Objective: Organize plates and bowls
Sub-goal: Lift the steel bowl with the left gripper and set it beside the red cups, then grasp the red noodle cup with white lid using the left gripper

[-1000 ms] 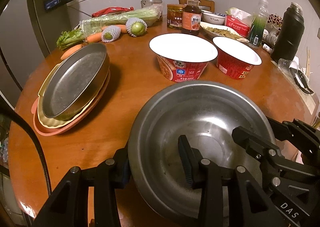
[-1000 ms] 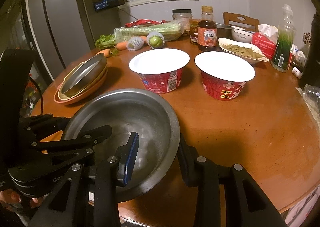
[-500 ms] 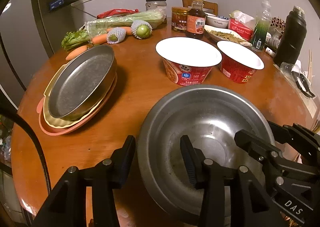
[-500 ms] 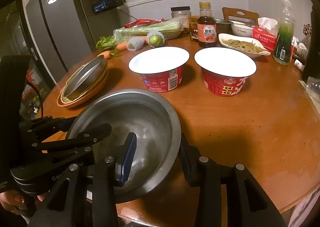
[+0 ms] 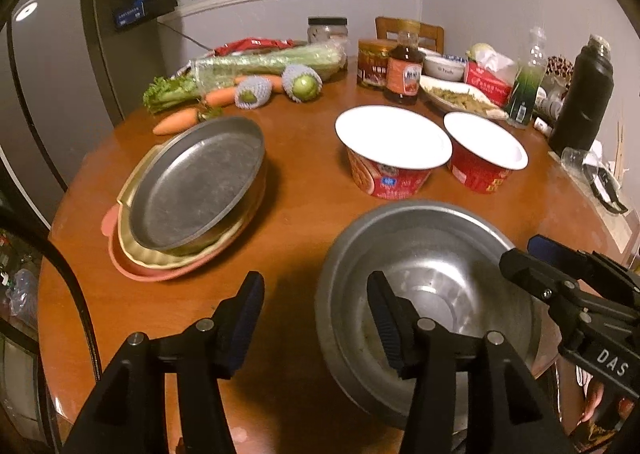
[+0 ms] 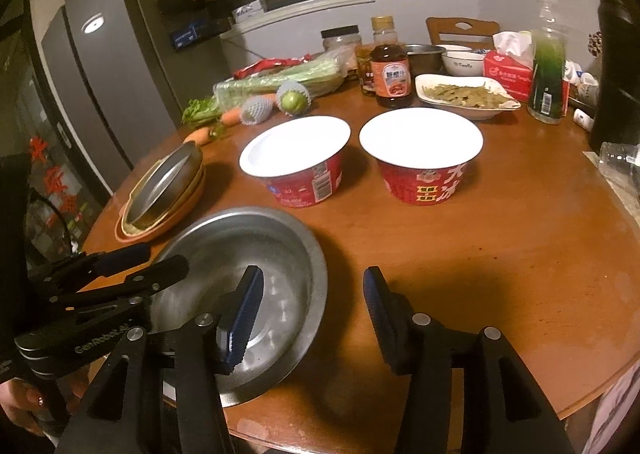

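Observation:
A large steel bowl (image 5: 432, 274) rests on the round wooden table near its front edge; it also shows in the right wrist view (image 6: 256, 274). My left gripper (image 5: 316, 306) is open, straddling the bowl's left rim without touching it. My right gripper (image 6: 312, 306) is open, straddling the bowl's right rim. A steel plate (image 5: 200, 178) lies tilted on a cream dish and a pink plate at the left. Two red instant-noodle bowls (image 5: 394, 152) (image 5: 484, 154) with white lids stand behind the steel bowl.
At the back are celery (image 5: 264, 62), carrots (image 5: 176, 122), net-wrapped fruit (image 5: 302, 84), a sauce bottle (image 5: 405, 68), jars, a dish of greens (image 5: 460, 98), a tissue box, a green bottle (image 5: 526, 86) and a black flask (image 5: 586, 94). A fridge (image 6: 100, 66) stands left.
Both grippers opened and let go of the steel bowl's rim. The bowl now sits on the table, and both cameras have risen a little.

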Tool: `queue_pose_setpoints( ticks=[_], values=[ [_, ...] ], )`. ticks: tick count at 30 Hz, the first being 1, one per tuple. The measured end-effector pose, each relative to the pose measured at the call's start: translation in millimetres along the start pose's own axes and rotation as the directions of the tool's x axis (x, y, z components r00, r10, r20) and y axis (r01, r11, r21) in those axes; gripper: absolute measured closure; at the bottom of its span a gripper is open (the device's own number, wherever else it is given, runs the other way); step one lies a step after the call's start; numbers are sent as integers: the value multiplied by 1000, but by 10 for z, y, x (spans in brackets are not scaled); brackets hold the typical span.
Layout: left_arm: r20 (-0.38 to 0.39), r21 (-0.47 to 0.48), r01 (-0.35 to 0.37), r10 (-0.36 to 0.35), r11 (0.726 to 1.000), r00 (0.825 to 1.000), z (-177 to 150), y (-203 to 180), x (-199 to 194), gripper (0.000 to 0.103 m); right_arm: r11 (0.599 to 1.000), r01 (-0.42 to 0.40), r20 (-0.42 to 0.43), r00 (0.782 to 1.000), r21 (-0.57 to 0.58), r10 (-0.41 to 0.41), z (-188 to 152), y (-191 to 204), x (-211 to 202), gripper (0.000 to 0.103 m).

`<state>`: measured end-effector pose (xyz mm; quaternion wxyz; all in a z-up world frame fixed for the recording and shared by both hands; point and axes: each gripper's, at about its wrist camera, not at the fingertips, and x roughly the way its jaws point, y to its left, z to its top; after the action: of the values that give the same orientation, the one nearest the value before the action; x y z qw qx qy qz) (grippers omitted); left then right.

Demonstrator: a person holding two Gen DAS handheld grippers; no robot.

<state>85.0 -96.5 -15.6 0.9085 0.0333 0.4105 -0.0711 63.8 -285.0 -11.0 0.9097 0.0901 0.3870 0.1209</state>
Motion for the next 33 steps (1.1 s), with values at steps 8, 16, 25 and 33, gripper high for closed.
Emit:
queue_pose_setpoints(
  ticks=[8,16,25,33],
  values=[
    [57,1,47,-47,999,997,171,98,-80,48,999,7,23,1000,46,-8,112,-47,15,48],
    [70,23,80,-82,996,994,494,86,22,47,992,-18,7,1000,127,17,352,-96,228,48],
    [58,40,113,-115,993,992,850,36,155,45,990,-13,-14,1000,143,15,637,-82,394,48],
    [-13,43,110,-110,993,994,1173,-1,454,39,988,3,-65,998,154,7,829,-128,581,48]
  ],
)
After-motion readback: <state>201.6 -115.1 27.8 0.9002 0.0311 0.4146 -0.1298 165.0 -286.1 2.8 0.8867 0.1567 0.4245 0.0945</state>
